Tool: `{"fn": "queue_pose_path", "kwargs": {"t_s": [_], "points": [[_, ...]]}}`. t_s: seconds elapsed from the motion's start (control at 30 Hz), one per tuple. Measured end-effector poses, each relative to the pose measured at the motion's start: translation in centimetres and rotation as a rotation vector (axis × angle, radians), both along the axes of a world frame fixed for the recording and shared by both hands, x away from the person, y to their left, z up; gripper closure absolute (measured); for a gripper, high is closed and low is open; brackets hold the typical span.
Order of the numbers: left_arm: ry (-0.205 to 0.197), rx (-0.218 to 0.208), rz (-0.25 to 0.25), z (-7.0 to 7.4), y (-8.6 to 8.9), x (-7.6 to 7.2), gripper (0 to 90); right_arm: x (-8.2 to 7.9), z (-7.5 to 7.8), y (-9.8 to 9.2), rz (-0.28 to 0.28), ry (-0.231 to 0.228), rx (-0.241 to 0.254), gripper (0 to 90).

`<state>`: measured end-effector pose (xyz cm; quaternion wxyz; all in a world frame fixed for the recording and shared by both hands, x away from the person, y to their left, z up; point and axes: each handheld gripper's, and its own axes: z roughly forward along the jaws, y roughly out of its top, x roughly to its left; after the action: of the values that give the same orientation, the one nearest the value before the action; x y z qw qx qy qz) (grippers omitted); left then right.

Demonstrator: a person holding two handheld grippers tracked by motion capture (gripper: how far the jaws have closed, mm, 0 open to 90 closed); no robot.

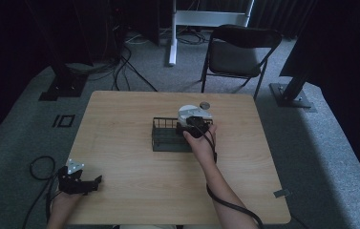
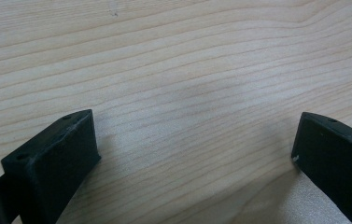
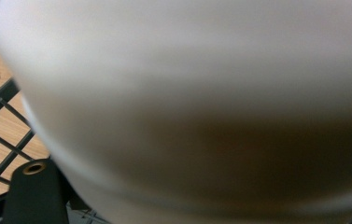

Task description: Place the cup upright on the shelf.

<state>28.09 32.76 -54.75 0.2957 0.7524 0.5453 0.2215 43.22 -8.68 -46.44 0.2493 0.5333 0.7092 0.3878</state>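
I saw the right forearm reach forward across the desk [image 1: 134, 186], its hand [image 1: 201, 136] wrapped around the right hand-held gripper [image 1: 193, 125] at the right end of a dark wire rack [image 1: 165, 136]. A white round object [image 3: 201, 102] sat directly ahead of it, pressed close against the camera and blurred; one jaw showed at lower left, so I could not tell the jaw state. The left hand-held gripper [image 2: 194, 149] rested low at the desk's near left corner, well apart from the rack, jaws spread wide over bare wood.
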Motion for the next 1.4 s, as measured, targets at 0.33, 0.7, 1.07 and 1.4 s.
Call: {"fn": "queue_pose_path", "kwargs": {"t_s": [0.33,0.7,1.07,1.4], "points": [[0.0,0.0,0.0,0.0,0.0,0.0,0.6,0.4,-0.2,0.3,0.025,0.054,-0.012,18.2],[0.0,0.0,0.0,0.0,0.0,0.0,0.6,0.7,-0.4,0.5,0.045,0.073,-0.041,18.2],[0.0,0.0,0.0,0.0,0.0,0.0,0.6,0.8,-0.4,0.1,0.082,0.086,-0.039,17.8],[0.0,0.0,0.0,0.0,0.0,0.0,0.6,-0.1,-0.3,-0.8,0.14,0.053,-0.027,13.0]]}}
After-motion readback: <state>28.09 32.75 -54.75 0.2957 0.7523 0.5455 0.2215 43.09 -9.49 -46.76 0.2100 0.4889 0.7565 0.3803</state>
